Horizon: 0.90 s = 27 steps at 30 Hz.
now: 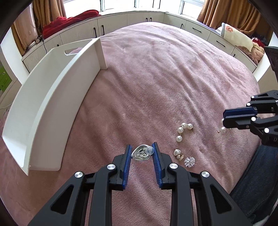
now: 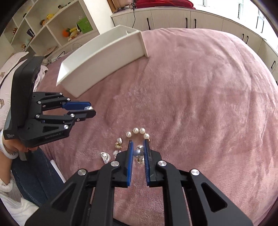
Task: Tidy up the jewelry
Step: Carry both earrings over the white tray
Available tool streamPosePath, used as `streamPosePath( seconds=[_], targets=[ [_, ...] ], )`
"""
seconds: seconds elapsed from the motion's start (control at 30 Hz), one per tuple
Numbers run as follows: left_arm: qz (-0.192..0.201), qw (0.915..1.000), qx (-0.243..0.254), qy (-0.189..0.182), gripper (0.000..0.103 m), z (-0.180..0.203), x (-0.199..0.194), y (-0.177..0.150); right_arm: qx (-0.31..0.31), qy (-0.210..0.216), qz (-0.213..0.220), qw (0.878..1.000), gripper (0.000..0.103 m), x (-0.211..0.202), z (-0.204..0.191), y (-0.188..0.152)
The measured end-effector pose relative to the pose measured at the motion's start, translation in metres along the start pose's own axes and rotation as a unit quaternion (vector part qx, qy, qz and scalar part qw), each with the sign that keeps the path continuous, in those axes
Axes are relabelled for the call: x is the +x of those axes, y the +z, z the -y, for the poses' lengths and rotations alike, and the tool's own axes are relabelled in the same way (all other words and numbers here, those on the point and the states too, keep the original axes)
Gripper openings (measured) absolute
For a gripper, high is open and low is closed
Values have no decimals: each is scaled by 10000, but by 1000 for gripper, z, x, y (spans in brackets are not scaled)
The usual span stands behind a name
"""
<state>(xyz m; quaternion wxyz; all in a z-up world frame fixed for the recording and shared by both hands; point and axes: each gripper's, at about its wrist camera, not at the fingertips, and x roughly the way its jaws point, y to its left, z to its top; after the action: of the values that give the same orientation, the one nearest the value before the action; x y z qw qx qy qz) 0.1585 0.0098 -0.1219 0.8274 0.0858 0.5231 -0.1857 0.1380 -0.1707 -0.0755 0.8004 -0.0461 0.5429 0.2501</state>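
Each hand-held gripper clamps jewelry, left (image 1: 141, 153) a silver heart earring (image 1: 141, 153), right (image 2: 138, 150) seemingly a pearl earring (image 2: 139, 153), presumably bound for the white tray (image 1: 52, 97) beyond

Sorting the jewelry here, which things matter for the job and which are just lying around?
Job: silver heart earring in left gripper; pearl earring in right gripper; pearl string; small earrings; white tray.
Lying about: red blanket; cream pillow; shelf toys.

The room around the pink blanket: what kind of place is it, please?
Most likely a home bedroom. The pink plush blanket covers what looks like a bed, white cabinets run under curtained windows, and open shelves hold toys and ornaments.
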Motion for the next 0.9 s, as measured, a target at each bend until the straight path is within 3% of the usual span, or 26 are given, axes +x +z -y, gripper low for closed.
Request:
streamPosePath(
  seconds=[0.43,0.67,0.9],
  targets=[
    [562,9981,91,229,29,-25,-62,33,-476,-172,620,9968,12,-38,-22,69],
    [907,9940,-168,581,29,-64,-97,58,-762,-161,969,9922,12,-46,-44,129],
    [930,9912,-403,850,29,-107,-111,69,-1025,-61,1113,9885,12,-38,-75,177]
  ],
)
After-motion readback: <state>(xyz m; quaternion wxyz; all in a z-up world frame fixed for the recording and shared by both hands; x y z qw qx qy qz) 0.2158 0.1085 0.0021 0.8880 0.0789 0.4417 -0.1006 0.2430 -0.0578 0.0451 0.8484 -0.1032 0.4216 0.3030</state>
